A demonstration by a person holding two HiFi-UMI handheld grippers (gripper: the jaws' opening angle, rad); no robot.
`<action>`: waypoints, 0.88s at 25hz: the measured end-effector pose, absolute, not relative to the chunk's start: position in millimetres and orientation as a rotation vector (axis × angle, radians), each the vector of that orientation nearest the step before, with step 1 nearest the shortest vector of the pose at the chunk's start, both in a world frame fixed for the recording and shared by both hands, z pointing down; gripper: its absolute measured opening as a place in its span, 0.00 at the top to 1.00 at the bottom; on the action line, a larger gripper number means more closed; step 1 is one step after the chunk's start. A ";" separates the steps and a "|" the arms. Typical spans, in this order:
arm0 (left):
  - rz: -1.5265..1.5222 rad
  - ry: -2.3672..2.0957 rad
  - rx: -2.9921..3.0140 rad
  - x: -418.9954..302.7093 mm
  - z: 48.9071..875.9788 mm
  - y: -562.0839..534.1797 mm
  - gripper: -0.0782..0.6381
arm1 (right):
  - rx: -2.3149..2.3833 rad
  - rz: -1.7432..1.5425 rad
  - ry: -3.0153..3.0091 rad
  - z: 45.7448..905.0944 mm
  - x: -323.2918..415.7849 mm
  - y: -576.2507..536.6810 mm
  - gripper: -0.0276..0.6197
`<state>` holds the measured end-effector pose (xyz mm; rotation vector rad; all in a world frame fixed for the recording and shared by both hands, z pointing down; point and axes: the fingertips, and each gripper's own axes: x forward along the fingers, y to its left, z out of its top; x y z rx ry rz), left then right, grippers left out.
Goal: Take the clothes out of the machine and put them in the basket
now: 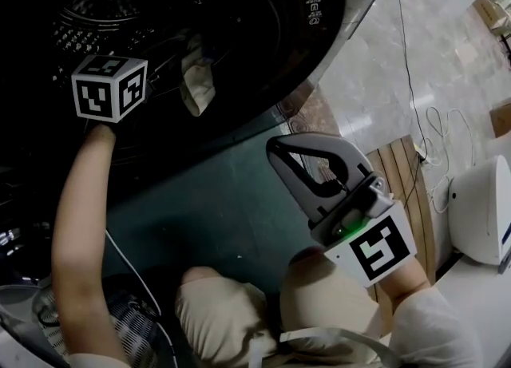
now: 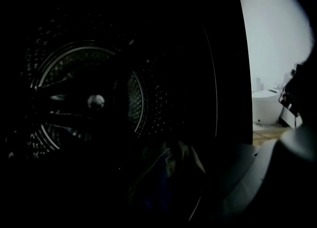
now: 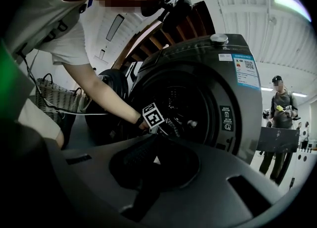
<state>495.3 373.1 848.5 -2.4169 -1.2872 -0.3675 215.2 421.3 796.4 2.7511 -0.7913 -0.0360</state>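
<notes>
Currently left gripper is inside the washing machine drum, its jaws too dark to read, with a beige garment just beside it, long axis up-down in head view, narrow end lowest; right gripper is outside, jaws together, empty.

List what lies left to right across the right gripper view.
From the left: wicker basket → person's reaching arm → left gripper → label on the washing machine → bystander.
</notes>
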 end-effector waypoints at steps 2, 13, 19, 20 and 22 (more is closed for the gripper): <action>-0.399 -1.292 -2.333 504.0 856.4 378.8 0.24 | 2.752 -0.032 -0.795 797.6 214.5 426.1 0.94; -0.579 -1.280 -1.917 524.7 919.2 391.8 0.24 | 2.749 -0.030 -0.790 799.8 212.9 453.7 0.94; -0.684 -1.252 -1.870 533.4 948.2 392.7 0.24 | 2.761 -0.024 -0.768 803.2 214.7 464.9 0.94; -0.706 -1.237 -1.854 534.3 955.6 392.1 0.24 | 2.762 -0.022 -0.765 803.8 214.6 466.1 0.94; -0.753 -1.208 -1.830 536.6 968.1 391.1 0.23 | 2.759 -0.014 -0.763 805.8 213.7 468.1 0.94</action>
